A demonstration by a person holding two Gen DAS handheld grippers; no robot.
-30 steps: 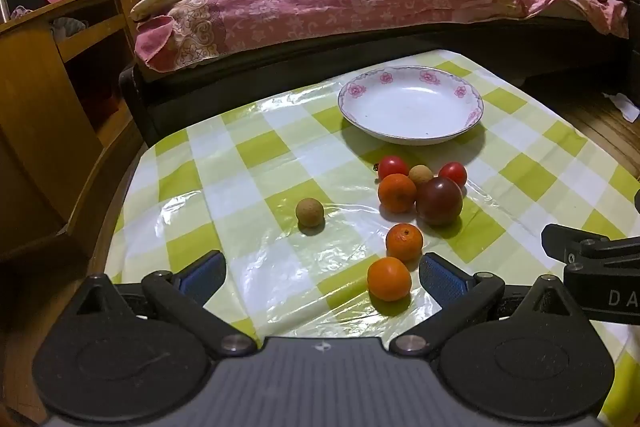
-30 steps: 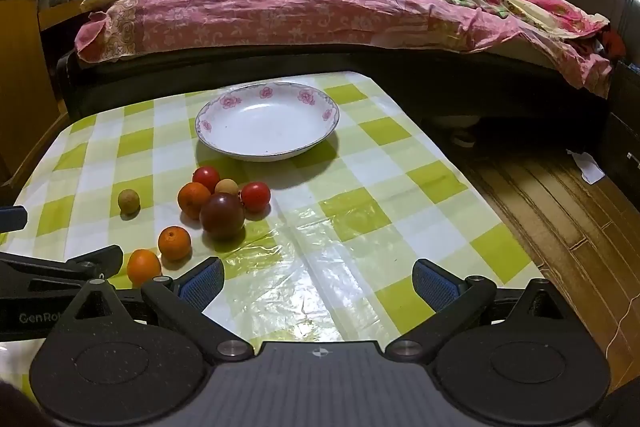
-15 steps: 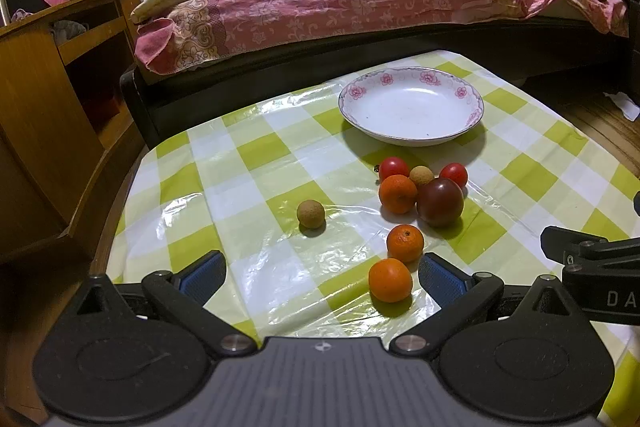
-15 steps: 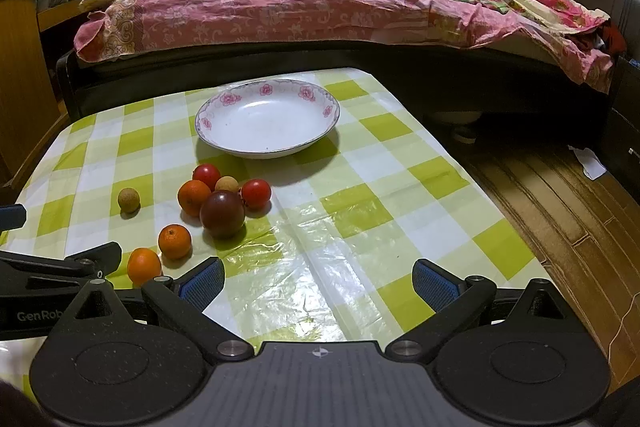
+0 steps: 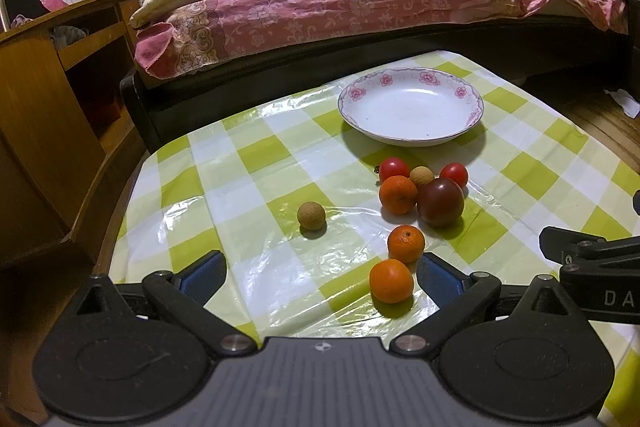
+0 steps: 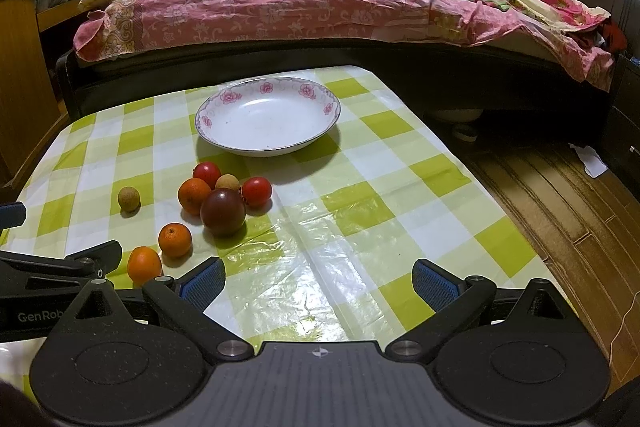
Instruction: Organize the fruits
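Fruits (image 5: 420, 195) loose mid-table, round, light, roll-prone; tomatoes soft. I'd pinch nearest orange (image 5: 391, 280) across middle. Left gripper (image 5: 320, 277), right gripper (image 6: 318, 281) both spread, holding nothing.

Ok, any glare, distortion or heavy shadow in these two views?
Left wrist view: white glare on the plastic tablecloth near the lone longan; fisheye bends the bed edge; dark corners. Right wrist view: glare on the cloth ahead of the open right gripper; plate casts a soft shadow; fruits sharp.
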